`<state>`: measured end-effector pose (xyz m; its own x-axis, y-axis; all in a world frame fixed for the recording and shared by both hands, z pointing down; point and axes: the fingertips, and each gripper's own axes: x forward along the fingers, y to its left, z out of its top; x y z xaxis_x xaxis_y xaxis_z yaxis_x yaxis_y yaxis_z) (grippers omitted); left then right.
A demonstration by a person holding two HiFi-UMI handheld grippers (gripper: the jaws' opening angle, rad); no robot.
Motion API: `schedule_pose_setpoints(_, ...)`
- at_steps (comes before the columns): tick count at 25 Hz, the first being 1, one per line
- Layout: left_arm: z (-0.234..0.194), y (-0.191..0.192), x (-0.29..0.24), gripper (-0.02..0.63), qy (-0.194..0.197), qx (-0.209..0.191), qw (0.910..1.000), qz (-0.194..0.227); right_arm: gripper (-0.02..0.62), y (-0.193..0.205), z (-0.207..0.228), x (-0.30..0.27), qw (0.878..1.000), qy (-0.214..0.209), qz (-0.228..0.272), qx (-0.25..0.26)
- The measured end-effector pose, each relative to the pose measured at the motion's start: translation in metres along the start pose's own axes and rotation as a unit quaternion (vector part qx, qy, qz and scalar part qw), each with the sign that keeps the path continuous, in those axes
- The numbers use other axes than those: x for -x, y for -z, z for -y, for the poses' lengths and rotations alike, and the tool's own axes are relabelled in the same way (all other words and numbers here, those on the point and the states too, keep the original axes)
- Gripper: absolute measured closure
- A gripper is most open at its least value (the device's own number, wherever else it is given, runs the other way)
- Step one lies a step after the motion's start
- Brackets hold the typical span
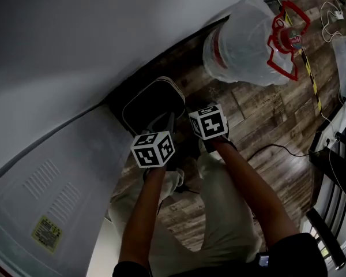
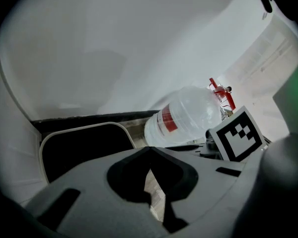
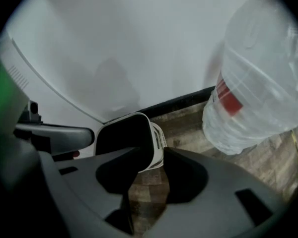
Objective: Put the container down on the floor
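Wood-plank floor (image 1: 265, 120), white wall (image 1: 75, 39), dark baseboard (image 1: 161, 62). Container (image 1: 153, 103) at floor's wall edge, water jug (image 1: 242, 45) near. Left gripper (image 2: 149, 150) jaws together, empty. Right gripper (image 3: 151, 152) jaws apart, empty.

Dim, cool, even light; soft shadows fell on the white wall (image 3: 114, 73). Both gripper views showed strong barrel distortion and black vignetted corners, with a blurred green smear at one edge; foreground parts were underexposed
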<state>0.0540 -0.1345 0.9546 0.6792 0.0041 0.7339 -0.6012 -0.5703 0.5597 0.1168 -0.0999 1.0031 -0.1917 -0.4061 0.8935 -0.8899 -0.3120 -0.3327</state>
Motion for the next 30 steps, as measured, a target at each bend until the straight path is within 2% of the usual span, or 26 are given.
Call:
schedule_pose_setpoints(2,0.008,-0.013,0.013,0.592,0.000,-0.004,1.0000,0.005,0.463,0.001,-0.008,0.014,1.000,-0.002,-0.003,-0.012)
schedule_pose_setpoints(7,0.034,-0.039,0.049,0.592,0.006,-0.009,0.9998,0.014,0.490,-0.008,-0.022,0.057,0.999,-0.007,0.002,-0.039)
schedule_pose_setpoints(14,0.080,-0.064,0.099,0.592,0.012,-0.024,0.9996,0.010,0.538,-0.032,-0.034,0.127,0.998,0.005,0.020,-0.052)
schedule_pose_setpoints(17,0.095,-0.086,0.119,0.592,0.011,-0.030,0.9992,0.022,0.549,-0.046,-0.042,0.152,0.998,0.004,0.029,-0.051)
schedule_pose_setpoints(23,0.123,-0.121,0.162,0.592,0.012,-0.019,0.9982,0.055,0.555,-0.067,-0.065,0.200,0.998,-0.006,0.043,-0.044)
schedule_pose_setpoints(27,0.149,-0.127,0.187,0.592,0.031,-0.039,0.9972,0.055,0.557,-0.080,-0.080,0.232,0.998,-0.010,0.054,-0.030)
schedule_pose_setpoints(30,0.160,-0.122,0.200,0.592,0.030,-0.046,0.9975,0.045,0.558,-0.082,-0.088,0.247,0.998,-0.017,0.057,-0.028)
